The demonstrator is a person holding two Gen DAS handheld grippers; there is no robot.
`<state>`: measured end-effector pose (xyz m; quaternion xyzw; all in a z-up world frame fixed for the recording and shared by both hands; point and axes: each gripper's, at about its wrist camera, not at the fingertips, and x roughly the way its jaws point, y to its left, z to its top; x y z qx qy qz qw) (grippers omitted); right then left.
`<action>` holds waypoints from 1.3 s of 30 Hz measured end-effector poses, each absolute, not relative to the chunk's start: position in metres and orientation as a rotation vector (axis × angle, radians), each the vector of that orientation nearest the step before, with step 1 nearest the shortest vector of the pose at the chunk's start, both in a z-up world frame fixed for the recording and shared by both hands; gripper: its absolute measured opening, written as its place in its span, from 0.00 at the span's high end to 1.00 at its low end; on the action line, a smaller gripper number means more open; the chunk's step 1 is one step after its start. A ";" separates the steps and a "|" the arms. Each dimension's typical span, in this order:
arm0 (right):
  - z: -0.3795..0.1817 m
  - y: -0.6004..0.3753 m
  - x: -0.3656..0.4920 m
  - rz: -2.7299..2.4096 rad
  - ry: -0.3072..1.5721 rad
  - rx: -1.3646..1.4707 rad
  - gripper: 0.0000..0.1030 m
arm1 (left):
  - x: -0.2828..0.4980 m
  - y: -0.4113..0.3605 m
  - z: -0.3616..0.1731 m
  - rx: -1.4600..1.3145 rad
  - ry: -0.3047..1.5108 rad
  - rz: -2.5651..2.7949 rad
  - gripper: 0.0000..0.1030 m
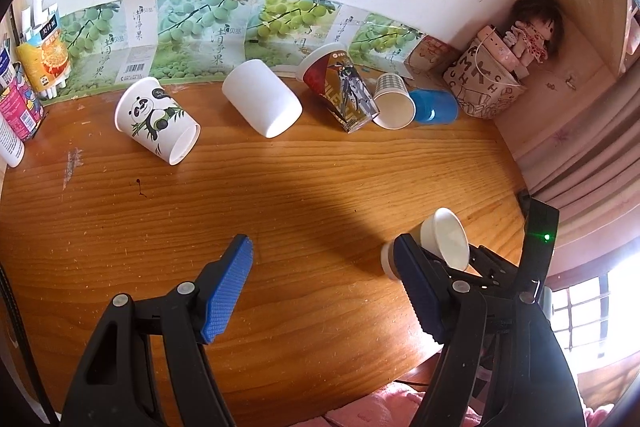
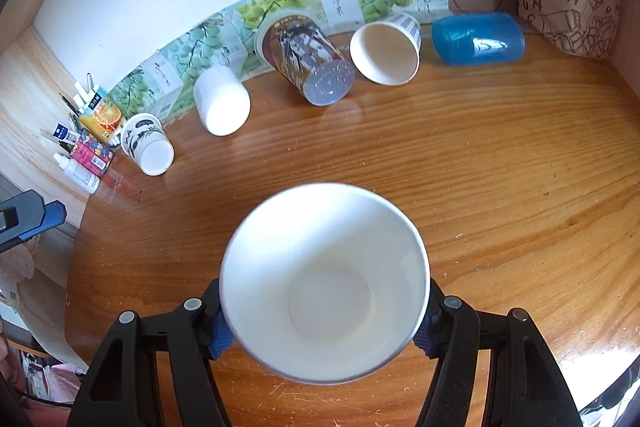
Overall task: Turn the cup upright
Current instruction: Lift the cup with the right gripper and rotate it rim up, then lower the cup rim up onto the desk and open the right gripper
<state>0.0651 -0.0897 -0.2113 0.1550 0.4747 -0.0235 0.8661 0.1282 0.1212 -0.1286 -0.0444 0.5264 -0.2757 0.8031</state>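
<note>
The right claw (image 2: 322, 327) grips the white paper cup (image 2: 324, 283) by its sides above the desk (image 2: 500, 187), mouth facing forward along the fingers, its long axis still tilted short of upright. The left claw (image 1: 320, 291) hangs open and empty, beside it.

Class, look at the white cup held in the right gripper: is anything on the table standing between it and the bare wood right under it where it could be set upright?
Nothing visible does. The right gripper grips the white cup over bare table. The other cups, such as the panda cup and blue cup, lie farther back by the wall.
</note>
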 end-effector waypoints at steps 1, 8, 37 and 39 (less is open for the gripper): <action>-0.210 -0.090 0.064 -0.049 0.988 0.323 0.34 | 0.128 0.121 -0.129 -0.092 1.127 -0.594 0.26; -0.212 -0.090 0.056 -0.075 0.977 0.318 0.34 | 0.125 0.115 -0.128 -0.066 1.122 -0.619 0.26; -0.145 -0.089 0.014 -0.021 0.919 0.230 0.16 | 0.091 0.096 -0.101 -0.113 1.039 -0.527 0.19; -0.132 -0.093 0.009 -0.011 0.918 0.212 0.16 | 0.084 0.088 -0.093 -0.090 1.011 -0.506 0.19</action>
